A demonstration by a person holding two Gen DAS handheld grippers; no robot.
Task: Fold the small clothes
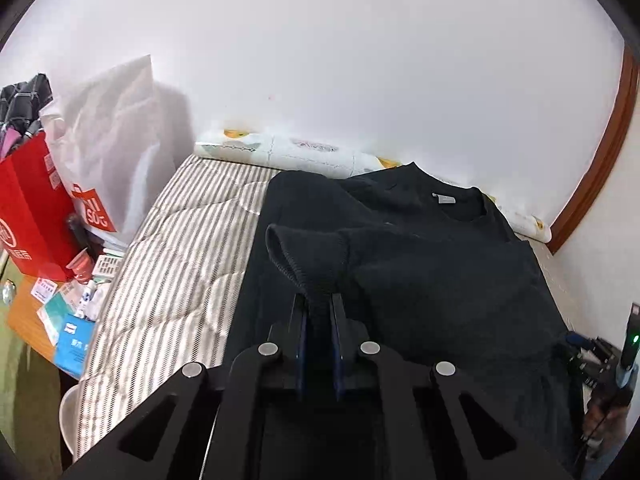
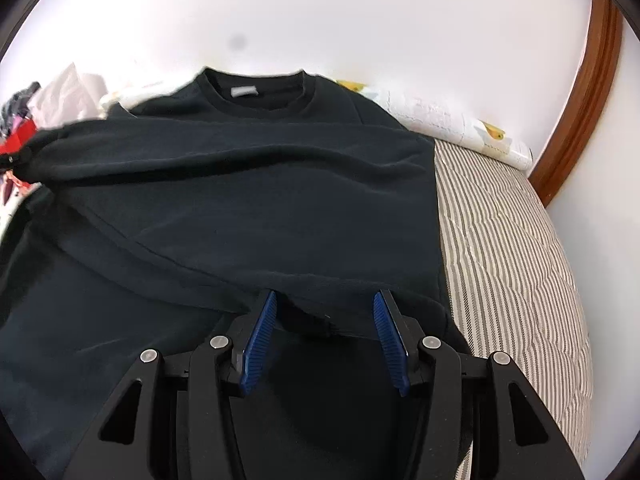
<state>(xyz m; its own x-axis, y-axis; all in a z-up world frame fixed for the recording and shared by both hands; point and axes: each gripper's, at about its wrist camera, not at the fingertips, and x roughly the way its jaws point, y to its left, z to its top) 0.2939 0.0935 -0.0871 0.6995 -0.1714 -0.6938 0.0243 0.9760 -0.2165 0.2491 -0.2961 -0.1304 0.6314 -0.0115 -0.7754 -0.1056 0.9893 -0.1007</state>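
Observation:
A black long-sleeved sweatshirt [image 1: 440, 264] lies on the striped bed [image 1: 172, 264], collar with a grey label toward the wall. My left gripper [image 1: 319, 304] is shut on the ribbed sleeve cuff [image 1: 304, 256] and holds it lifted over the garment's left part. In the right wrist view the sweatshirt [image 2: 260, 184] fills the frame, one sleeve folded across the chest toward the left. My right gripper [image 2: 325, 300] is open, its blue pads [image 2: 260, 340] apart over the lower hem, holding nothing.
A red bag [image 1: 28, 208] and a white shopping bag [image 1: 112, 140] stand left of the bed above a cluttered wooden table [image 1: 32, 320]. A rolled patterned quilt [image 2: 460, 124] lies along the wall. A wooden door frame [image 2: 592, 92] stands at the right.

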